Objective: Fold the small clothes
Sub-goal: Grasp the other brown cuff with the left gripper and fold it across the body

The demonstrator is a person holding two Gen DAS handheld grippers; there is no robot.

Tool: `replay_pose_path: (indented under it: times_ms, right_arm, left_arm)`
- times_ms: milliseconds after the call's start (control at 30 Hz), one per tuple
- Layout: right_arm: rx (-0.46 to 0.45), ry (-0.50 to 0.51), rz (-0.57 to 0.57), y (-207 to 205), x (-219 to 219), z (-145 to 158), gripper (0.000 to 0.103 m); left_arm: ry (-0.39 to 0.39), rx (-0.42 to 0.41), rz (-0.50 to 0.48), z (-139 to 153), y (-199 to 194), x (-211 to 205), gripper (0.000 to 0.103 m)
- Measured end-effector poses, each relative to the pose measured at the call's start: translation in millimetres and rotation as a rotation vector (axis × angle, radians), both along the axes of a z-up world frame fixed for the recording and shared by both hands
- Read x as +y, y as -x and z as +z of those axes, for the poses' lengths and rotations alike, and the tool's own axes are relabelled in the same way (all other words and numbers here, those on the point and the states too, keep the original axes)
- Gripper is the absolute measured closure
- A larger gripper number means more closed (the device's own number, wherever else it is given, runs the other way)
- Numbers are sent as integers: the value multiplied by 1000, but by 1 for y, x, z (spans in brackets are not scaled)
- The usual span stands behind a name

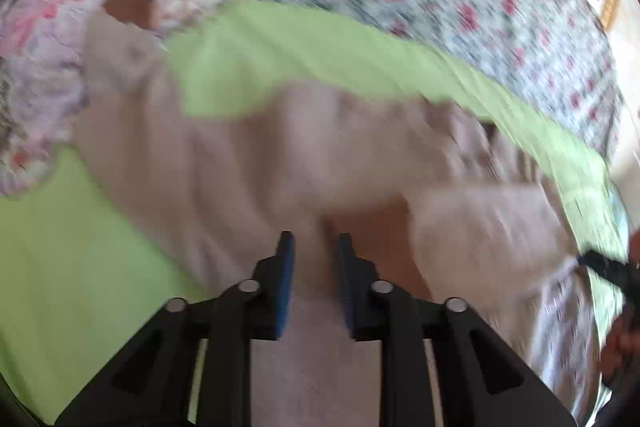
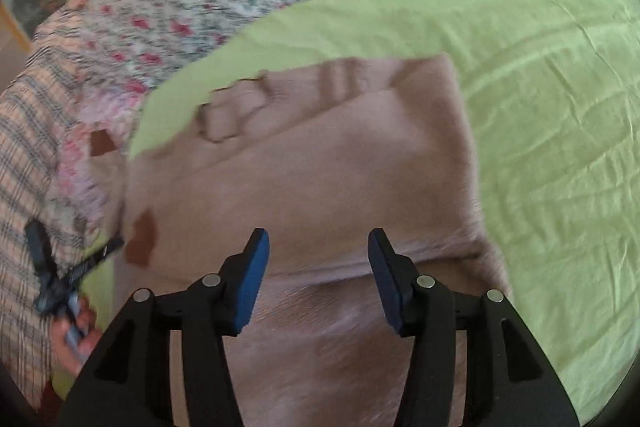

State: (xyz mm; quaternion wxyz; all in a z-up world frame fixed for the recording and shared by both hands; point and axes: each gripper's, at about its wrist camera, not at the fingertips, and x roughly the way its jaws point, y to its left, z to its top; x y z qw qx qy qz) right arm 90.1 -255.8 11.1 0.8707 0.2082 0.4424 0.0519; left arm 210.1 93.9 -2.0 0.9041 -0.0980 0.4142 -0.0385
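With the beige garment [image 2: 304,167] lying at frame centre on the green sheet [image 2: 540,107], my right gripper [image 2: 318,247] was spread wide and my left gripper [image 1: 316,247] narrowly parted, seemingly gripping nothing, so I judged each should pinch one layer only.

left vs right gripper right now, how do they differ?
Opening: left gripper has its jaws close together, a narrow gap; right gripper is spread wide. Load: cloth shows in the left's gap, though a grip can't be confirmed; the right holds nothing. Shared: both have blue pads and sit over the beige garment on the green sheet.
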Motion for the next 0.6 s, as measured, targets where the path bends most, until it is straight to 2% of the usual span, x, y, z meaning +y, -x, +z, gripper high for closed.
replay_pose_path:
  times_ms: [33,100,167,233,267,400,467,500,567,600]
  right_arm:
    - [-5,-11,13,4,6,2,49]
    - [-11,-31,37,9,16,3,48]
    - [-16,-46,55,12,24,1,48]
    - [-30,-51,73,11,34,-1,48]
    - [-27,-51,88,10,40,-2,48]
    - [-20,-54,124,10,54,-3,48]
    - [-16,-69,130,12,56,-5,48]
    - [-12,-82,130,14,54,-6,48]
    - [-7,-101,125,16,52,-7,48]
    - [-7,-99,119,17,51,-7,48]
  left_arm:
    - [-18,0,36,6,-11,12,57]
    - [-83,-9,107,16,-33,29,39]
    - [-161,-12,177,24,-65,47,31]
    - [-188,6,212,28,-93,62,21]
    - [-201,20,232,28,-110,69,19]
    - [-311,117,314,11,-179,100,17]
    - [-320,177,327,-4,-195,114,17]
    - [-300,205,331,-13,-203,123,16]
    - [-259,207,294,-21,-210,128,26]
    - [-238,195,263,-20,-210,127,50]
